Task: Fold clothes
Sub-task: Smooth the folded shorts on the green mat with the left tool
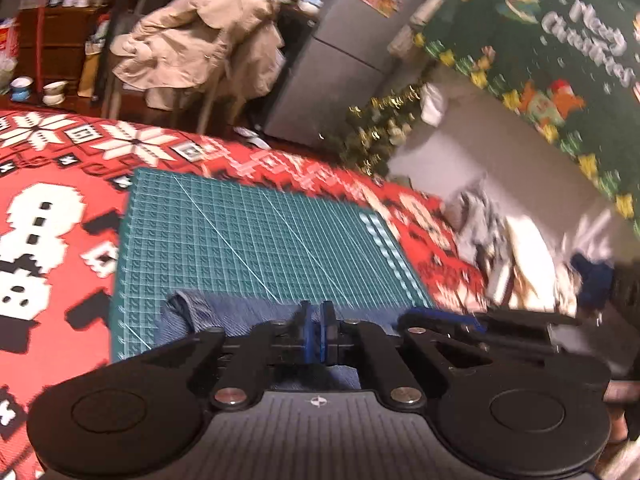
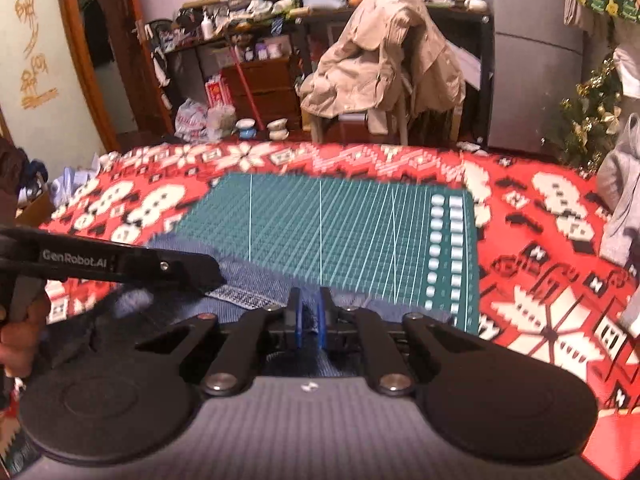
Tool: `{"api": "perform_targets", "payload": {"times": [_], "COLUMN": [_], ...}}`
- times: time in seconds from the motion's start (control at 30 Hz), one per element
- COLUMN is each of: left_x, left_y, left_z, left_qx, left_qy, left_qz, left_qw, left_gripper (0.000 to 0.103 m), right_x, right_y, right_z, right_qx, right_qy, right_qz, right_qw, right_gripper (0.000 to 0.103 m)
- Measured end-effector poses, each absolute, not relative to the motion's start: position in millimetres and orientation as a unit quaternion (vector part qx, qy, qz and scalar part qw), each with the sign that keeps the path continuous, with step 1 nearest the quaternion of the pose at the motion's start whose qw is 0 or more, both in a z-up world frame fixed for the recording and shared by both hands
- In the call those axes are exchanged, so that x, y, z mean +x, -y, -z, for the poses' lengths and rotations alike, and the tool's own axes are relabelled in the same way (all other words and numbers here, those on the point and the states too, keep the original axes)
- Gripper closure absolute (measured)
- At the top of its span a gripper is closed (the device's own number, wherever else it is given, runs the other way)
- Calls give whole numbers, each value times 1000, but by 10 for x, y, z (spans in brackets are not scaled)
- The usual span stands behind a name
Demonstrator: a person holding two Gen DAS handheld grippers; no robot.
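Note:
A blue denim garment (image 1: 224,316) lies bunched at the near edge of the green cutting mat (image 1: 248,232). My left gripper (image 1: 318,312) sits low over it, its blue pads pressed together on a fold of the denim. In the right wrist view the same denim (image 2: 256,280) spreads over the near edge of the mat (image 2: 340,220), showing a pale seam strip. My right gripper (image 2: 308,306) is shut on a dark tuft of the denim. The left gripper (image 2: 212,276) comes in from the left, its tip on the cloth close beside the right one.
A red patterned cloth (image 2: 540,280) covers the table under the mat. A heap of clothes (image 1: 504,248) lies to the right, with a grey garment (image 2: 620,200) at the table's right edge. A chair draped with a beige coat (image 2: 384,60) and a small Christmas tree (image 2: 588,120) stand beyond.

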State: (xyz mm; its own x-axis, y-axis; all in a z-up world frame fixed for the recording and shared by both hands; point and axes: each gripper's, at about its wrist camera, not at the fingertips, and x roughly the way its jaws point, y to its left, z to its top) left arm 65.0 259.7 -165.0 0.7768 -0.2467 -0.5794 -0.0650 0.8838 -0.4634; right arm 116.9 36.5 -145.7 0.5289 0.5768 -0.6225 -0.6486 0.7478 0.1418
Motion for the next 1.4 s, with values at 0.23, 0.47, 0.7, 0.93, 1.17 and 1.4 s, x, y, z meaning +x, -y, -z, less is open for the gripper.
{"api": "perform_targets", "payload": {"times": [0.23, 0.47, 0.7, 0.93, 1.17, 1.4], "left_x": [563, 479, 442, 263, 306, 155], "left_y": [-2874, -2886, -2843, -2805, -2481, -2683], "left_z": [1780, 1807, 1791, 1609, 1661, 1810], "left_qx": [-260, -266, -245, -261, -211, -237], "left_qy": [-325, -310, -311, -298, -337, -327], "left_qz": [15, 5, 3, 22, 59, 60], "left_qw": [909, 913, 918, 918, 916, 913], "left_gripper": [100, 99, 100, 101, 100, 100], "right_x": [1218, 1201, 1272, 1178, 871, 848], "right_y": [-292, -16, 329, 442, -123, -7], "right_z": [1570, 1614, 1684, 1537, 1347, 1691], "right_qx": [-46, -8, 32, 40, -13, -19], "right_qy": [-342, -343, -367, -360, -325, -342], "right_qz": [-346, -326, -294, -283, -369, -360], "right_qw": [872, 881, 882, 888, 870, 868], "right_gripper": [100, 103, 103, 101, 99, 103]}}
